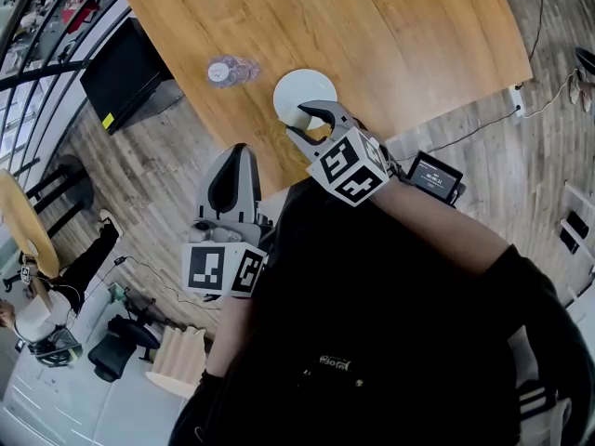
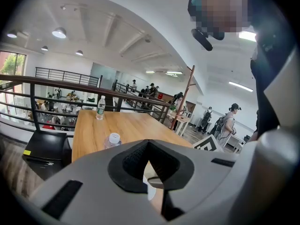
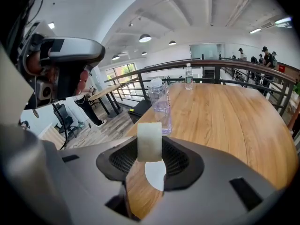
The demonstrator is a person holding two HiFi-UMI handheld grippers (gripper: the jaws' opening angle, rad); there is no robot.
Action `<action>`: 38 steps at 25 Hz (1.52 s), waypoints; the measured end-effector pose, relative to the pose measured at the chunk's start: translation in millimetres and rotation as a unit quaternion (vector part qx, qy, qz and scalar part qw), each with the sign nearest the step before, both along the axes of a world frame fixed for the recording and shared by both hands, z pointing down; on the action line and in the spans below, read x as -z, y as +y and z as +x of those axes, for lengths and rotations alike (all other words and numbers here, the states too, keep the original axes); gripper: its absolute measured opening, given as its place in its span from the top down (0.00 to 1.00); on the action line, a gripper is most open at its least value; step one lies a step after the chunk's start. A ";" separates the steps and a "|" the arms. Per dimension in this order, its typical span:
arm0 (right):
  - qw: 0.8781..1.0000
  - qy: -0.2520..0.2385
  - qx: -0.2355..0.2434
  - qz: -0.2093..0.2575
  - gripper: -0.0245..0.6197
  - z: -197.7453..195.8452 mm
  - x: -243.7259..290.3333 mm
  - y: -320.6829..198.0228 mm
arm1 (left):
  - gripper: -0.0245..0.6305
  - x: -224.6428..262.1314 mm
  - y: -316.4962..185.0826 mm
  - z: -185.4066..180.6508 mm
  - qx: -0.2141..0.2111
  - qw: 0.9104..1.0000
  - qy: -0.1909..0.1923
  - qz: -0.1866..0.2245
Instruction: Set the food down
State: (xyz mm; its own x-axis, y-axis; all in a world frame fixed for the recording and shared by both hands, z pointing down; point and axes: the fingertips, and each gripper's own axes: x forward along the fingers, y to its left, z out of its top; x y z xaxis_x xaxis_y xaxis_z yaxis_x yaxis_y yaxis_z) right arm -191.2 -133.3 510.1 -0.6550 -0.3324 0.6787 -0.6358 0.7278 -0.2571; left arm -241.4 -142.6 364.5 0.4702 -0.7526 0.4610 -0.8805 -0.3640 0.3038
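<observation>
Evidently poised for release, the right gripper at frame centre pinches a pale food block in its fingers over the white plate on the worktop. The left gripper sits lower left, clear of the plate, fingers pressed together on nothing.
</observation>
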 end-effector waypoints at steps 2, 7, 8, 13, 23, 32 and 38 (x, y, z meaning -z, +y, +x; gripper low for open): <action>1.000 0.004 -0.001 -0.002 0.70 -0.7 -5.5 0.0 | 0.96 -1.6 -0.9 -0.8 0.000 1.000 0.000 -0.002; 1.000 0.020 -0.004 -0.008 0.70 0.5 -20.6 -2.6 | 0.96 -4.6 -4.0 0.8 -0.008 1.000 0.002 -0.005; 1.000 0.024 -0.004 -0.010 0.70 0.6 -24.0 -2.7 | 0.96 -5.4 -4.9 0.9 -0.009 1.000 0.003 -0.005; 0.999 0.039 -0.004 -0.018 0.70 2.1 -38.8 -1.3 | 0.96 -7.4 -8.2 2.6 -0.015 1.000 0.006 -0.007; 0.996 0.076 0.000 -0.036 0.70 4.5 -72.5 1.9 | 0.96 -11.9 -11.1 0.0 -0.022 1.000 0.011 -0.013; 0.991 0.120 0.010 -0.054 0.70 9.8 -107.7 5.5 | 0.96 -15.8 -9.9 -8.6 -0.021 1.000 0.013 -0.017; 0.986 0.150 0.016 -0.067 0.70 12.7 -128.1 7.6 | 0.96 -17.5 -12.3 -15.2 -0.021 0.999 0.014 -0.020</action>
State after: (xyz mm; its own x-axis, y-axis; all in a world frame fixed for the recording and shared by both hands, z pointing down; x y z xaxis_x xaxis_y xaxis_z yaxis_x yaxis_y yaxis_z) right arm -178.5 -125.7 638.1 -0.4276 -0.2085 0.8796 -0.6745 0.7214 -0.1569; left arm -256.6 -154.9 382.0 0.5143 -0.7129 0.4766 -0.8555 -0.3877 0.3432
